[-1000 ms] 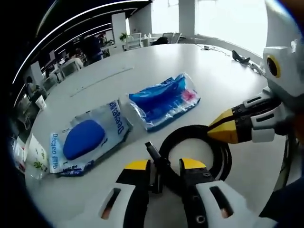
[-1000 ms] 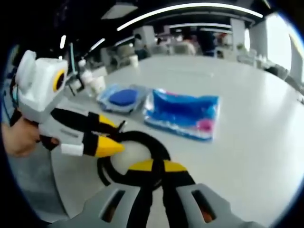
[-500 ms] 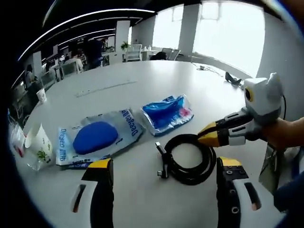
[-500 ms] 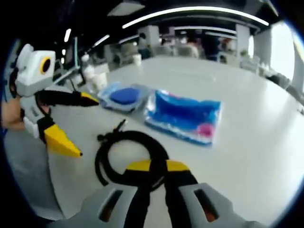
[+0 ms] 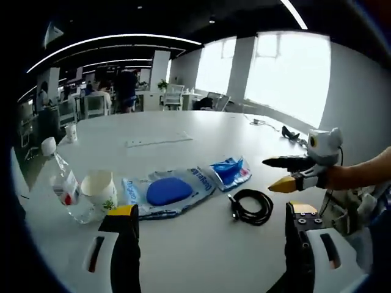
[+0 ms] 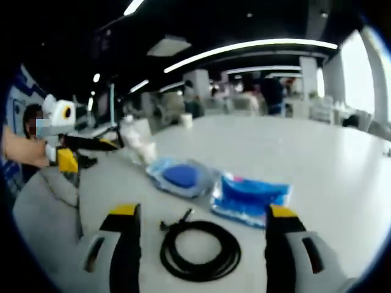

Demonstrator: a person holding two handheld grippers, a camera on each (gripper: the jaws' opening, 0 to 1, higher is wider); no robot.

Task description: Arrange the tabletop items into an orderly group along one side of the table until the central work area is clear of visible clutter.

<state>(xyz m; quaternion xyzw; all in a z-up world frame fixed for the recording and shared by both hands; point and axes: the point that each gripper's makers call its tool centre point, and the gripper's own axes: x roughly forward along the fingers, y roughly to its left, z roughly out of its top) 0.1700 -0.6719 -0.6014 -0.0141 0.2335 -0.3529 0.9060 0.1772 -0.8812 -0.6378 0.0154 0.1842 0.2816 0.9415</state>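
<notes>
Cable (image 5: 250, 206) coiled on table (image 5: 183, 128), beside 2 blue packets (image 5: 168, 191) (cup, bottle adjacent). Left gripper (image 5: 211, 215) and right gripper (image 6: 198, 215): jaws wide apart, empty.

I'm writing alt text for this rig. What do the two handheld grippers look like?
Both share one build: pale grey-white moulded bodies and black jaws capped in yellow. The left gripper has dark slots with an orange tint in its jaw housings; the right gripper matches it. Seen from the left gripper view, the right gripper has tapering yellow-tipped jaws and a white housing with a yellow-ringed round part.
</notes>
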